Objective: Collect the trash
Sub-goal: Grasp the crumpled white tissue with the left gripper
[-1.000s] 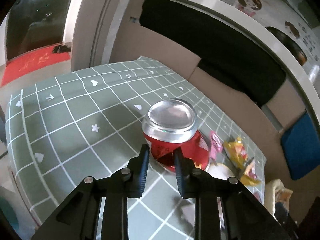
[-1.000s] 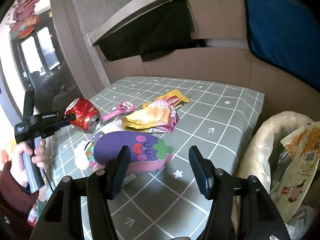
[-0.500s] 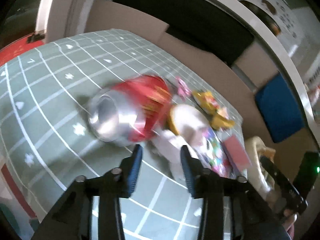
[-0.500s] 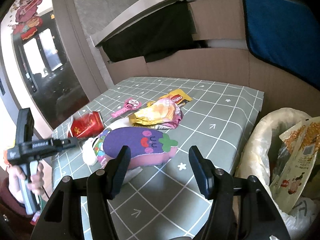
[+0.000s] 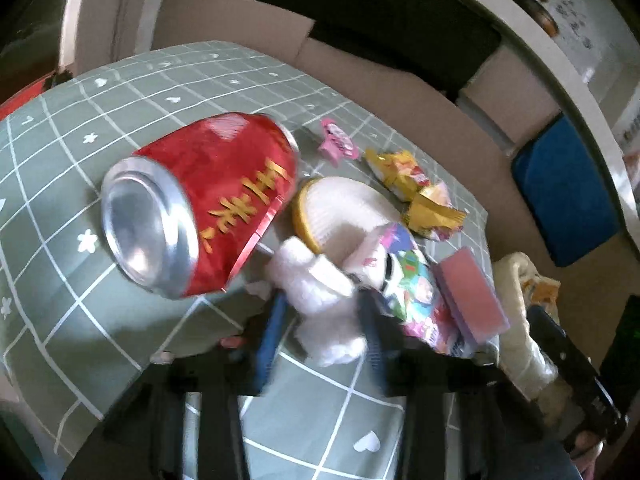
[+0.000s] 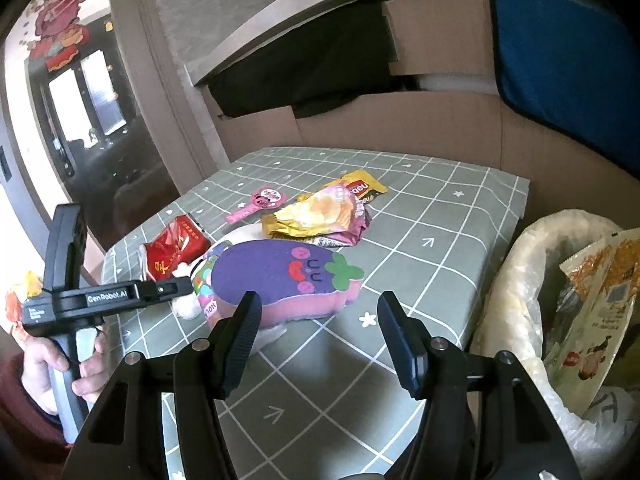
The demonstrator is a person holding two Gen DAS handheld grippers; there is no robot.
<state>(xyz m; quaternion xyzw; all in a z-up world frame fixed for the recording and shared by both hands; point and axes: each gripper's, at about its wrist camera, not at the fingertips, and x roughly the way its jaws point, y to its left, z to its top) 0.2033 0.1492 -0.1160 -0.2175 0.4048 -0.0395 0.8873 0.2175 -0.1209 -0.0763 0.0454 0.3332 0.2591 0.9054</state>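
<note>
Gold Chinese characters are printed along the side of a dented red drink can, which lies on its side on the counter, its silver end turned toward the left wrist camera. "GenRobot.AI" can be read in white on the body of the left tool in the right wrist view; its fingers are set apart with a white fluffy pompom seen between them, and nothing is gripped. The right tool is held wide above the counter's near edge, with nothing between its fingers. Beside the can rests a purple eggplant-faced slipper, and beyond it a crumpled yellow-and-pink chip bag, a yellow snack wrapper whose red logo is too small to read surely, and a pink round-headed toy. The counter is covered by a grey-green cloth gridded in white lines with small hearts, stars and arrows. At its right end a white trash bag stands open, with a printed snack packet inside. Cardboard panels line the wall behind, with a blue cushion and a black cloth above them; red cartoon decals are stuck on a glass door at the left.
</note>
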